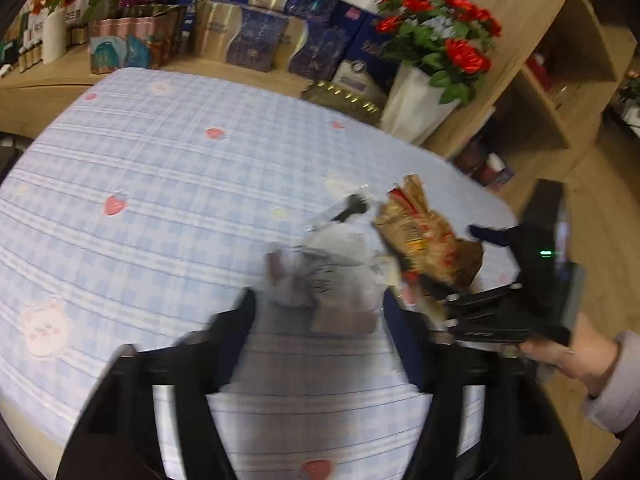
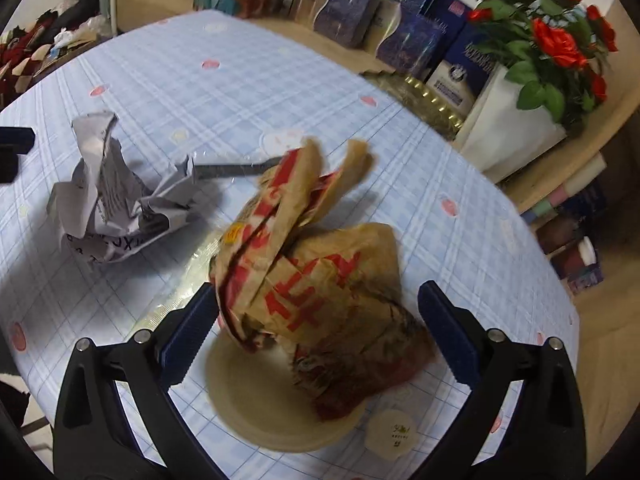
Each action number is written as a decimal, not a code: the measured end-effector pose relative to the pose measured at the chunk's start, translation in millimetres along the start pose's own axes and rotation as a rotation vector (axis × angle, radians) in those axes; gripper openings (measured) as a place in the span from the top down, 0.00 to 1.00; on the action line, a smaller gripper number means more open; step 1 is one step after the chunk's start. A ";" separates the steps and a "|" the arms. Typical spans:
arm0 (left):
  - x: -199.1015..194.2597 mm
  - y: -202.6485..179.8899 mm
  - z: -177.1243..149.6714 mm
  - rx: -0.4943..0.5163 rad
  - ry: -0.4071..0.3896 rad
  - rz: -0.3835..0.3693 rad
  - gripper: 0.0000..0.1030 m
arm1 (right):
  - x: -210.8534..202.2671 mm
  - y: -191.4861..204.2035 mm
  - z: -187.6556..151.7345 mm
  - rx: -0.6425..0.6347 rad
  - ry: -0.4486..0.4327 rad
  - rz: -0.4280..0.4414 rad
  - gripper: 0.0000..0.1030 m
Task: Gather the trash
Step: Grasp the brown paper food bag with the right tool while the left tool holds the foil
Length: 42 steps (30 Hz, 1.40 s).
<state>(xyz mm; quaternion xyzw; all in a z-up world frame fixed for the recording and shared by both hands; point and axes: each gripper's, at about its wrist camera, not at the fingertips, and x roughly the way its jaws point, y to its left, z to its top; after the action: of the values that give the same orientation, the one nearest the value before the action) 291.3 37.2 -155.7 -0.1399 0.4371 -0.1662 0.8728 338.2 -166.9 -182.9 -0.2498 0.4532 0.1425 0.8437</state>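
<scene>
A crumpled white printed paper [image 1: 320, 276] [image 2: 108, 196] lies on the blue checked tablecloth [image 1: 160, 184]. My left gripper [image 1: 320, 312] is open, its fingers either side of the paper's near end, blurred. A crumpled brown paper bag with red print [image 2: 316, 280] [image 1: 428, 236] sits between the open fingers of my right gripper [image 2: 320, 320], over a beige round lid [image 2: 256, 404]. The left finger touches the bag; the right finger stands apart. A wrapped black plastic utensil [image 2: 232, 170] [image 1: 348, 210] lies behind the paper. A small round white cap [image 2: 394, 434] lies near the lid.
Red roses in a white pot [image 1: 424, 96] [image 2: 516, 120] stand at the table's far right edge. Blue and gold gift boxes [image 1: 256, 36] [image 2: 352, 12] line the wooden counter behind. A wooden shelf unit [image 1: 560, 92] stands right of the table.
</scene>
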 end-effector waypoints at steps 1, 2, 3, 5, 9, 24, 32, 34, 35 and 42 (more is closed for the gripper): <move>3.2 -3.7 0.0 0.006 0.008 -0.003 0.36 | 2.6 -0.5 0.3 -0.005 0.006 0.004 0.06; 7.0 -6.1 0.2 0.004 0.015 -0.007 0.36 | 4.3 -0.6 0.3 -0.009 0.007 0.007 0.06; 9.9 -6.7 0.7 -0.003 0.019 -0.010 0.36 | 6.4 -0.6 -0.2 -0.014 0.011 0.008 0.06; 17.1 -5.9 1.4 -0.028 0.027 -0.013 0.36 | 8.9 -1.4 -0.3 -0.013 0.013 0.028 0.07; 30.3 -4.7 2.8 -0.045 0.050 0.003 0.36 | 6.7 -3.9 -2.3 -0.015 -0.004 0.069 0.14; 79.3 -17.3 7.8 -0.031 0.111 0.069 0.27 | -43.2 -16.2 -17.4 0.106 -0.176 0.123 0.18; 80.8 -18.4 0.7 -0.001 0.102 0.050 0.64 | -51.0 -28.4 -35.5 0.198 -0.187 0.133 0.18; 73.2 -17.4 -1.4 -0.007 0.089 0.033 0.65 | -55.2 -28.7 -40.7 0.215 -0.194 0.134 0.18; 67.5 -16.3 -2.3 -0.012 0.078 0.029 0.66 | -57.7 -28.7 -43.0 0.223 -0.199 0.135 0.18; 24.0 -14.6 -8.4 -0.018 0.011 0.044 0.66 | -80.5 -24.9 -57.8 0.261 -0.236 0.138 0.18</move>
<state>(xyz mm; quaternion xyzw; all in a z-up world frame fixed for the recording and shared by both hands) 295.6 13.3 -172.1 -0.1374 0.4465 -0.1438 0.8724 265.6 -220.6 -135.1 -0.0879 0.3819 0.1685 0.9044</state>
